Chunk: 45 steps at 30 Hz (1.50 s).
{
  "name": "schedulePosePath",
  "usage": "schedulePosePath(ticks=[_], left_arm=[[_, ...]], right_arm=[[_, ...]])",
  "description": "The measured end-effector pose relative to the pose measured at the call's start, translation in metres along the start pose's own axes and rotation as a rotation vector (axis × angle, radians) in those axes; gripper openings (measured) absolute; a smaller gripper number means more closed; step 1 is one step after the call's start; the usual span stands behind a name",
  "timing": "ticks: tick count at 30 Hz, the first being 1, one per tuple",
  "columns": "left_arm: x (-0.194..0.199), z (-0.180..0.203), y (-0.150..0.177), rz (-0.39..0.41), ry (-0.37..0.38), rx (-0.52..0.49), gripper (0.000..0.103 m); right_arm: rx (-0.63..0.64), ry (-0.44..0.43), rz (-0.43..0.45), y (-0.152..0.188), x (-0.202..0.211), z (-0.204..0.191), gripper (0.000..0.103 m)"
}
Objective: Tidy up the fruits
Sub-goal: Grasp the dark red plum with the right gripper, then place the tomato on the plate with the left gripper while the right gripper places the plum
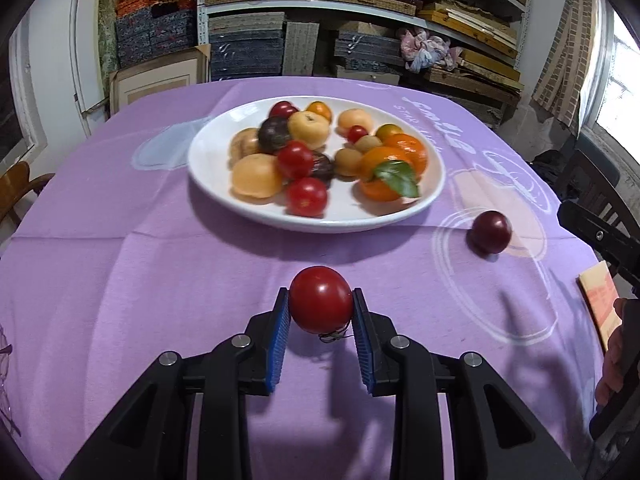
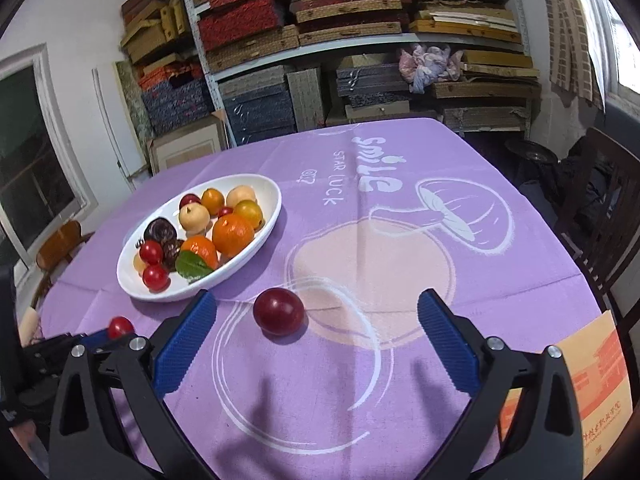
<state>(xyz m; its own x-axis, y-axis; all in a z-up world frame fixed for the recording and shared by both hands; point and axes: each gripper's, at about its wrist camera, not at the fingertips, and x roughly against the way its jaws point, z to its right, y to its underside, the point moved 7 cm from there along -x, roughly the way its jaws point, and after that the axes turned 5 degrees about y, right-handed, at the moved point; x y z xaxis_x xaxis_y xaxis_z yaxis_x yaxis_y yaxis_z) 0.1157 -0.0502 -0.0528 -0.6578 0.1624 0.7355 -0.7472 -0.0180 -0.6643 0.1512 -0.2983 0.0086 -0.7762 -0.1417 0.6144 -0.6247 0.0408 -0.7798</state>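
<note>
My left gripper (image 1: 320,300) is shut on a red tomato (image 1: 320,298) and holds it above the purple cloth, short of the white plate (image 1: 224,196). The same tomato shows in the right wrist view (image 2: 120,327). The plate (image 2: 132,284) holds several fruits: oranges (image 1: 404,152), tomatoes, peach-coloured and dark ones. A dark red plum (image 1: 490,232) lies loose on the cloth right of the plate. My right gripper (image 2: 316,320) is open and empty, with the plum (image 2: 279,311) just ahead between its fingers.
The purple tablecloth (image 2: 380,240) covers the table. An orange-printed envelope (image 2: 592,392) lies at the right edge. Wooden chairs stand at the left (image 1: 16,188) and right (image 2: 600,208). Shelves of stacked boxes (image 1: 320,20) stand behind.
</note>
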Motion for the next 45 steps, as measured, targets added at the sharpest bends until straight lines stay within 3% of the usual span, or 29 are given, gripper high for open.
schedulePosePath(ticks=[4,10,14,20,23,37,41,45], left_arm=[[0.011,-0.038,0.006,0.003,-0.018,0.041,0.031],[0.011,-0.059,0.013,0.002,-0.007,0.051,0.031],[0.008,-0.059,0.015,-0.009,0.036,0.06,0.031],[0.007,-0.059,0.016,-0.011,0.063,0.071,0.031],[0.007,-0.059,0.015,-0.013,0.062,0.067,0.031],[0.006,-0.058,0.015,-0.014,0.057,0.062,0.031],[0.006,-0.058,0.015,-0.014,0.056,0.061,0.031],[0.006,-0.058,0.015,-0.014,0.057,0.062,0.031]], right_arm=[[0.089,0.005,0.005,0.006,-0.004,-0.022,0.099],[0.167,0.039,-0.013,0.008,-0.017,-0.041,0.096],[0.174,0.036,-0.114,0.017,-0.043,-0.04,0.067],[0.139,0.03,-0.13,0.018,-0.053,-0.038,0.063],[0.154,0.019,-0.154,0.019,-0.058,-0.043,0.051],[0.143,0.034,-0.178,0.013,-0.071,-0.044,0.05],[0.127,0.035,-0.192,0.012,-0.074,-0.04,0.042],[0.117,0.029,-0.213,0.013,-0.079,-0.037,0.041]])
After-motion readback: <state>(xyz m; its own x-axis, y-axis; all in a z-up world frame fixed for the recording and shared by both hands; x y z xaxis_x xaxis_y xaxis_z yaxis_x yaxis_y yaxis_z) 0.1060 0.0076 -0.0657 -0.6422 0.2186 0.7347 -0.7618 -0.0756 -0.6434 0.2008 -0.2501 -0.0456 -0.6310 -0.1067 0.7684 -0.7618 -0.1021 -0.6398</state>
